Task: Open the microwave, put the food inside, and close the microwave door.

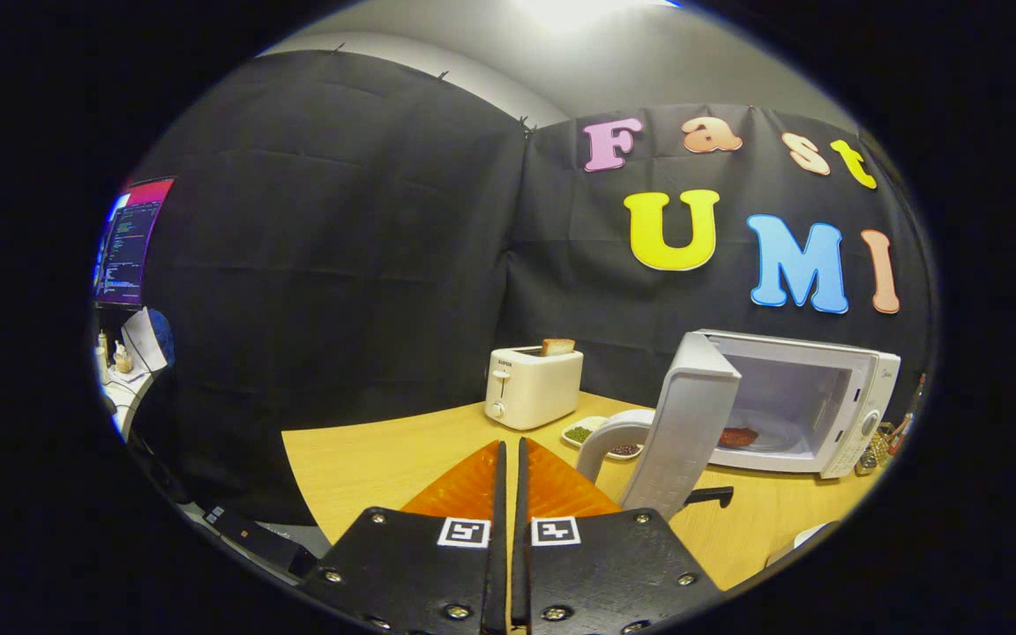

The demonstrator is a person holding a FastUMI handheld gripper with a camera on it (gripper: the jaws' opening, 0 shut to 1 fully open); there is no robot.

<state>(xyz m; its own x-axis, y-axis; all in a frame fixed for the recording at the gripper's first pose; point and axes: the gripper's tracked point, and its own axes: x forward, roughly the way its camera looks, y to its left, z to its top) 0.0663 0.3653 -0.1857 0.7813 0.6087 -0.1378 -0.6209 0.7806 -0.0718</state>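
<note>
A white microwave (812, 401) stands on the wooden table (367, 463), beyond my fingers and to their right. Its door (683, 423) hangs open, swung out toward me. Inside, a reddish piece of food (738, 437) lies on the turntable. My gripper (511, 444) is shut, its two fingers pressed together with nothing between them. It hovers over the table, left of the open door and apart from it.
A white toaster (533, 386) with a slice of bread (557, 347) in its slot stands straight beyond the fingers. A small dish (586, 432) of green bits and a white kettle-like handle (614, 437) sit beside the door. A monitor (127, 242) and cluttered desk lie far left.
</note>
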